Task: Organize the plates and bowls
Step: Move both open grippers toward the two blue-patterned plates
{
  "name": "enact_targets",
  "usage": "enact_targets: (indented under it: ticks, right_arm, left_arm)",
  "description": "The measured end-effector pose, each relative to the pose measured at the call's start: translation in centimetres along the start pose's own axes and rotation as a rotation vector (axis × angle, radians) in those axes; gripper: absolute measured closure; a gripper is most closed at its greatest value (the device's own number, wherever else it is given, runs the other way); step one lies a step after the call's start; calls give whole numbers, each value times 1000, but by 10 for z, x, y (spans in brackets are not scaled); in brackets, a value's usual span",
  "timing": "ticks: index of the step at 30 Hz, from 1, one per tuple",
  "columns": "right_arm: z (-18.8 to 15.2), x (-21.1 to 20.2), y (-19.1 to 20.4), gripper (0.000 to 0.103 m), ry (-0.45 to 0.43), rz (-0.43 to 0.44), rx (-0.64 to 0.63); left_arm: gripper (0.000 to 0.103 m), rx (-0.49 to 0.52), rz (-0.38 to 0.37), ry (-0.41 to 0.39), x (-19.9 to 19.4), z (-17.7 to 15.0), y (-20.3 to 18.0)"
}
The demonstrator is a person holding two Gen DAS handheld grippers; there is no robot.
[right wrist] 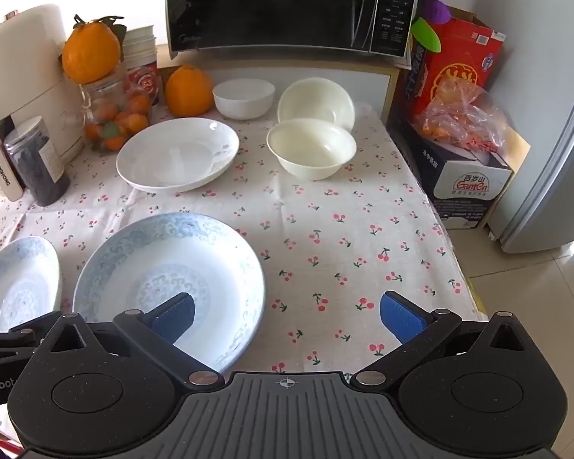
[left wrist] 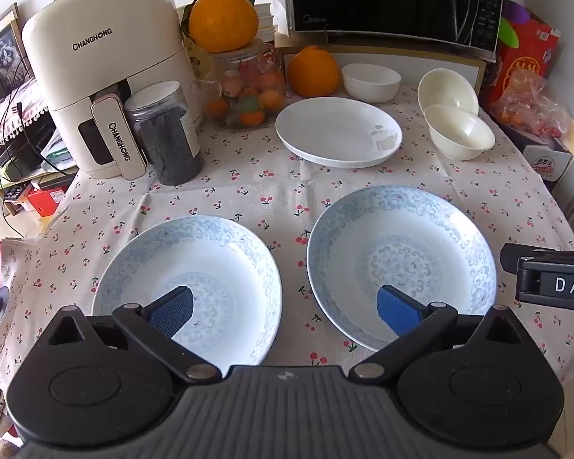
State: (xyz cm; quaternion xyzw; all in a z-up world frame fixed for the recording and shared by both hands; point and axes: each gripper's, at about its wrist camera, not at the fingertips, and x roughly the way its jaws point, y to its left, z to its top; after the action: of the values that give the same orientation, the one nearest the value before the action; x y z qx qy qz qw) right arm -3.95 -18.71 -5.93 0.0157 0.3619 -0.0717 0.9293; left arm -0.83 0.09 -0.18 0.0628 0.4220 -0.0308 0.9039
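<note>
**Spotter:** Where are you?

**Me:** Both tools wide open, nothing held. My left hand-held gripper [left wrist: 285, 311] hovers over the near edge of the desk [left wrist: 248, 191], one pad above each blue-patterned plate: the left blue plate [left wrist: 187, 287] and the right blue plate [left wrist: 401, 264]. My right hand-held gripper [right wrist: 285, 313] hangs just right of that right plate.

**Spotter:** And further out?

**Me:** The white plate [left wrist: 338, 134] mid-desk, then three bowls: a white bowl [left wrist: 371, 82] far back and two cream bowls [left wrist: 459, 130] at far right (one leaning on the other).

**Spotter:** Step?

**Me:** Nothing stacked yet, I'd say. Next: pinch one blue plate's rim, lift, nest it.
</note>
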Motion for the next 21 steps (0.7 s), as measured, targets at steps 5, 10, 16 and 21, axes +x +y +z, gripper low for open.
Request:
enact_targets:
  ticks: [5,10,16,21]
  right_arm:
    - [-1,0,6,0,6,2,-13]
    - [-4,0,7,0,0,-1,-18]
    - [-1,3,6,0,8,-5,-23]
    - [0,3,5,0,9,-5,-23]
  left_arm:
    - [0,-2,10,3,0,1,2]
    - [0,-5,13,2,0,1,4]
    - [0,-8,16,1,0,1,5]
    - [0,-8,16,1,0,2,6]
